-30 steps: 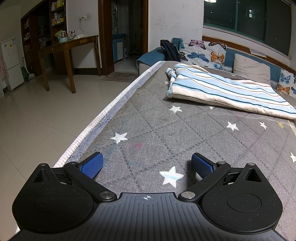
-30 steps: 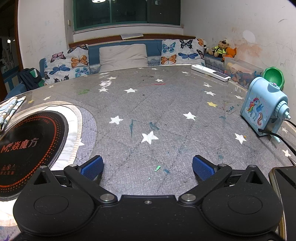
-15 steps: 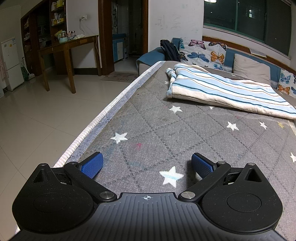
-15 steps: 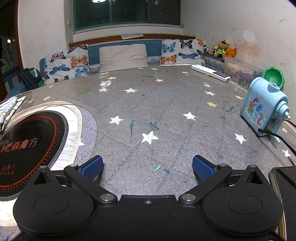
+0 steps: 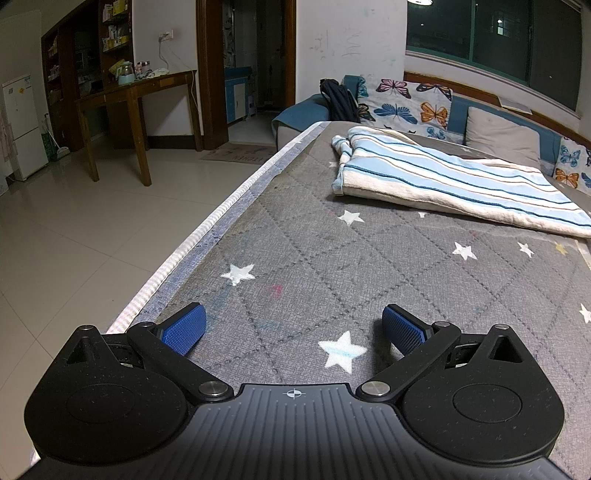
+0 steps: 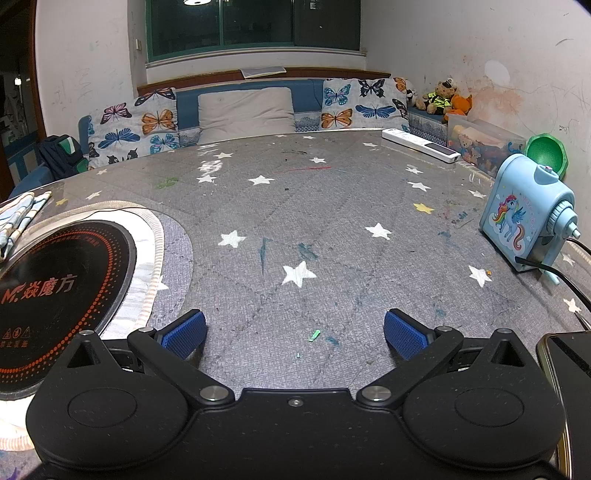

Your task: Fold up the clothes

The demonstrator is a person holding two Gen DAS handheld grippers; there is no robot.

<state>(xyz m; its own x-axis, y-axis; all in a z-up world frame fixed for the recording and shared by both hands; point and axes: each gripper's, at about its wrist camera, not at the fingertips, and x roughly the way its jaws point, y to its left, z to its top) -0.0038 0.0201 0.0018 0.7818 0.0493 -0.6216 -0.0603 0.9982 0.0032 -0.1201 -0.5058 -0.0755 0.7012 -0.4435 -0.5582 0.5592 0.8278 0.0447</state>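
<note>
striped garment (image 5: pixel 461 181): right end cut by frame edge | induction cooktop (image 6: pixel 55 295): left part cut off | phone (image 6: pixel 569 373): only a corner seen | shelf items (image 5: pixel 114 18): too small to tell

Striped blue-white garment (image 5: pixel 454 181) lying loosely folded, flat on tabletop.

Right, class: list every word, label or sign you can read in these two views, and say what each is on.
"焱魔方", after a stylised "M": on the black cooktop.
Warning symbols and small characters at the cooktop's lower edge: too small to read.
"KITCHEN", faint: on the doormat.
Lettering on the unicorn sharpener: too blurred.
Scribbles on the wall: illegible.
</note>
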